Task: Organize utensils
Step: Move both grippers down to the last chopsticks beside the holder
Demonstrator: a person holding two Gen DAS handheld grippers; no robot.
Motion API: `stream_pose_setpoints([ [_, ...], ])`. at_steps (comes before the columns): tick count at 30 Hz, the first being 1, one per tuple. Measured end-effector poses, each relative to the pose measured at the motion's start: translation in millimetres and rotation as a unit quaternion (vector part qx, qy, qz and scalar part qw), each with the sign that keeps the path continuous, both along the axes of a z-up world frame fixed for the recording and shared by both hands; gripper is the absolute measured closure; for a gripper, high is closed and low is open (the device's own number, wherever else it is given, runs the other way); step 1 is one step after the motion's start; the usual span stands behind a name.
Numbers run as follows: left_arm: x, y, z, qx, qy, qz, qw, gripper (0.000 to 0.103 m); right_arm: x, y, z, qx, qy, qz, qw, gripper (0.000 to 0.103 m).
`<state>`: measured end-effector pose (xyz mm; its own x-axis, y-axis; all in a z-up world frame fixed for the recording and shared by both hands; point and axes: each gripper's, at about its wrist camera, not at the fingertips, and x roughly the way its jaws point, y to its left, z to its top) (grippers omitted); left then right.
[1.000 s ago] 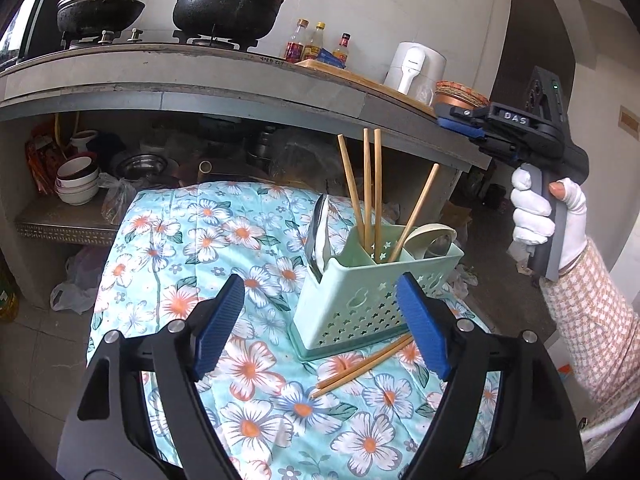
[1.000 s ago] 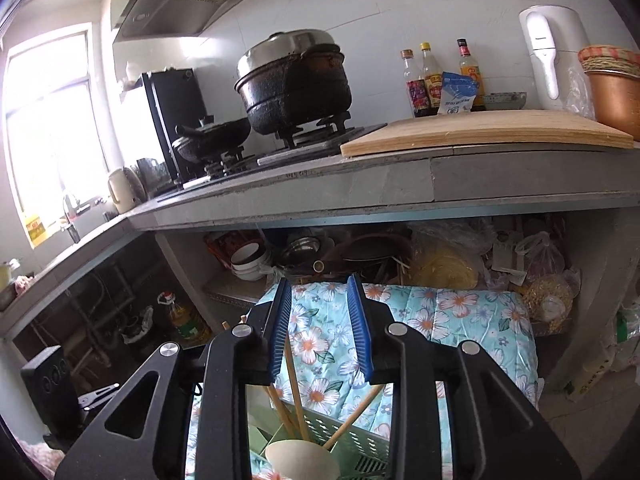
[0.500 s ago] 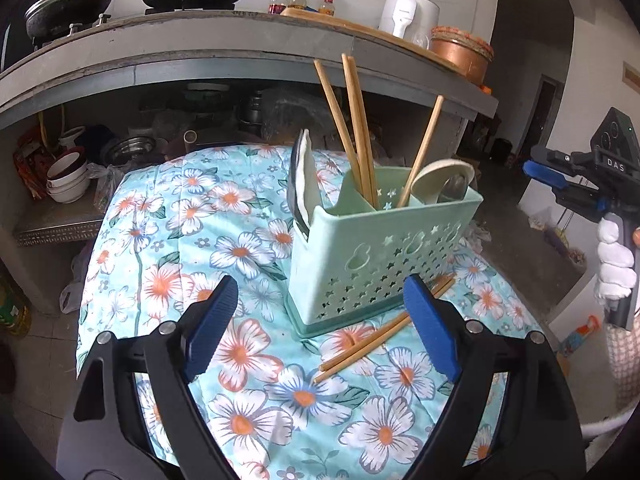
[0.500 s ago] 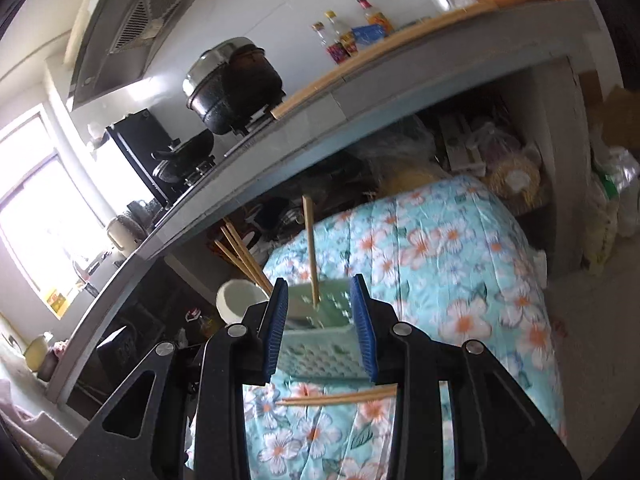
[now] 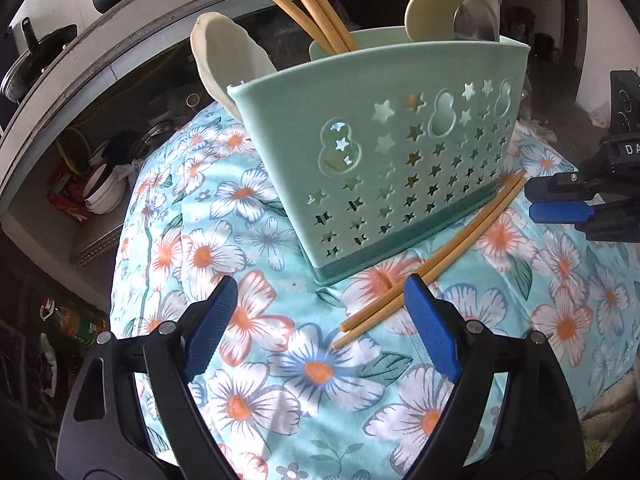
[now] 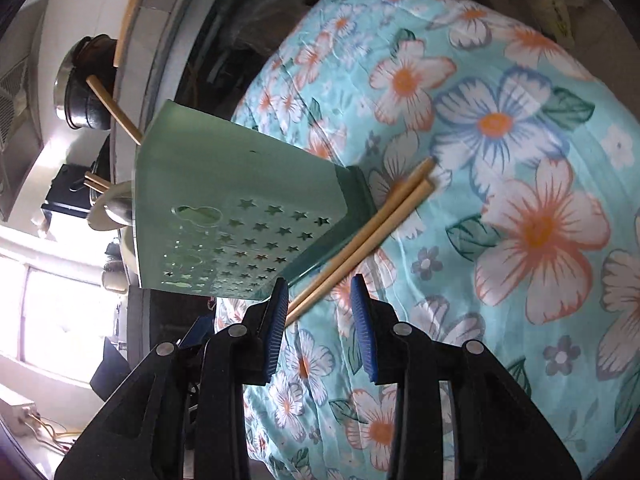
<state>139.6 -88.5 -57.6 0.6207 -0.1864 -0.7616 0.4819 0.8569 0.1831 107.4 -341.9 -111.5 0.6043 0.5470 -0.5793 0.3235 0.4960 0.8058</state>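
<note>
Before you: two loose bamboo chopsticks (image 5: 430, 260) beside one mint-green star-punched plastic caddy (image 5: 400, 168); your left tongs (image 5: 324, 326) wide and empty, your right tongs (image 6: 320, 312) narrow, nothing gripped.

One pale green perforated plastic utensil caddy (image 5: 400, 152) stands on the floral cloth (image 5: 256, 360). Two loose wooden chopsticks (image 5: 432, 260) lie beside it. Two cream spoons (image 5: 228, 64) and four upright chopsticks (image 5: 312, 4) stand inside.

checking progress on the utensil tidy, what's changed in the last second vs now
Both grippers came down toward the loose chopsticks. The right gripper rolled over and now has them between its open jaws, unpinched. The left gripper opened wider, holding nothing. The green caddy and the utensils in it stayed put.
</note>
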Motion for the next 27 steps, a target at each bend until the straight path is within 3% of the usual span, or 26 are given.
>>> stream_pose_setpoints([
  [10, 7, 2, -3, 0.01, 0.012, 0.016, 0.9997, 0.022, 0, -3, -24, 0.036, 0.03, -0.012, 0.999, 0.071],
  [27, 6, -2, -4, 0.015, 0.016, 0.016, 0.9996, 0.022, -3, -10, -28, 0.043, 0.034, -0.016, 0.998, 0.071],
])
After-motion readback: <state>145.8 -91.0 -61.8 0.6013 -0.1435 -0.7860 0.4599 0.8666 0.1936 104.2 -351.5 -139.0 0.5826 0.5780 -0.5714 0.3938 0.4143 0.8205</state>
